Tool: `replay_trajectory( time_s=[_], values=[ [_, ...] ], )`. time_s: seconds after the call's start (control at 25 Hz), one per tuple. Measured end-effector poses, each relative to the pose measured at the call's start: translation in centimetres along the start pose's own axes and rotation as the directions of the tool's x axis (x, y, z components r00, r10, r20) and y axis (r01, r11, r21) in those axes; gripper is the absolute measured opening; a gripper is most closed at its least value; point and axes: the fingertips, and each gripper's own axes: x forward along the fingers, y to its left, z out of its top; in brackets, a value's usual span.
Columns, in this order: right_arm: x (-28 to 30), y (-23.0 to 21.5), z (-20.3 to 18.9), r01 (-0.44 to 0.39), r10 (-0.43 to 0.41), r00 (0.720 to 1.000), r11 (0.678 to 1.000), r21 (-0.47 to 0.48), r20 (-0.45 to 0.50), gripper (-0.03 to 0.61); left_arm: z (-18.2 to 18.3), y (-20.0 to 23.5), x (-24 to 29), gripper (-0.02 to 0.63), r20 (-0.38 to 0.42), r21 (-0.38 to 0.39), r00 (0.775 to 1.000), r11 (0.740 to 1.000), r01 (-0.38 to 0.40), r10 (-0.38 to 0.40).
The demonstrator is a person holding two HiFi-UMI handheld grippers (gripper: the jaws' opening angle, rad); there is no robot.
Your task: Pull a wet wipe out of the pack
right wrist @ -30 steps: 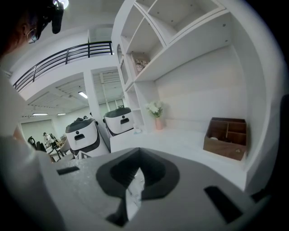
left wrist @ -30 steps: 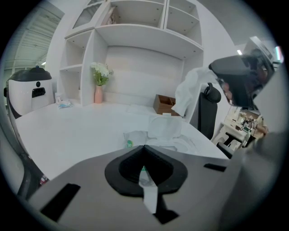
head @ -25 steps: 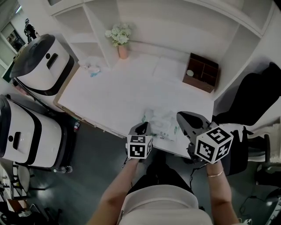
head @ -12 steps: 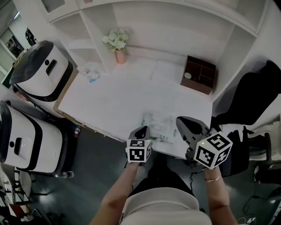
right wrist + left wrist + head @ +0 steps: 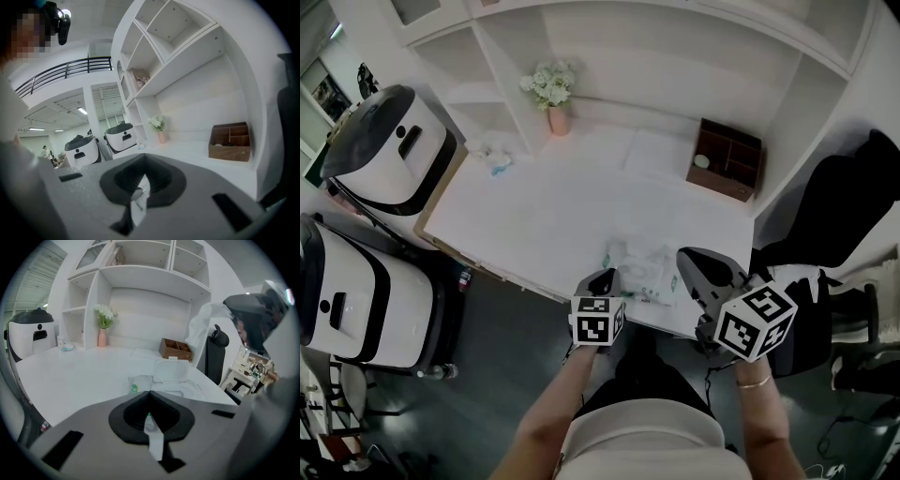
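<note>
The wet wipe pack (image 5: 645, 272) lies near the table's front edge with its white lid (image 5: 171, 370) flipped open. My left gripper (image 5: 605, 278) is shut and empty just short of the pack (image 5: 159, 380), not touching it. My right gripper (image 5: 682, 258) is raised to the right of the pack and points toward the shelves. In the left gripper view, a crumpled white wet wipe (image 5: 201, 329) hangs from the right gripper's dark tip (image 5: 228, 303). The right gripper view shows its jaws (image 5: 143, 157) closed with a bit of white wipe (image 5: 139, 194) between them.
A brown wooden organiser (image 5: 728, 157) stands at the table's back right and a pink vase of white flowers (image 5: 551, 89) at the back left. Two white machines (image 5: 389, 141) stand left of the table (image 5: 534, 206). A black chair (image 5: 848, 206) is on the right.
Both grippers and the pack stay where they were. The head view has only shifted slightly.
</note>
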Motion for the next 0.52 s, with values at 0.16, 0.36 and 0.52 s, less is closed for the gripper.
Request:
replay_trajectory(
  time_s=[0.16,0.36,0.52],
  values=[
    [-0.02,0.06,0.01,-0.002,0.002,1.0,1.0,-0.001,0.002,0.003,-0.04,-0.02,-0.01,-0.005,-0.002,0.005,1.0,1.0,0.0,0.0],
    [0.11,0.28,-0.3,-0.01,0.01,1.0,1.0,0.0,-0.005,0.003,-0.02,0.02,0.04,-0.005,-0.001,0.006,1.0,1.0,0.0,0.0],
    [0.21,0.36,-0.53,-0.012,0.012,1.0,1.0,0.004,-0.012,0.003,0.06,0.11,0.11,-0.005,0.0,0.007,1.0,1.0,-0.001,0.001]
  ],
)
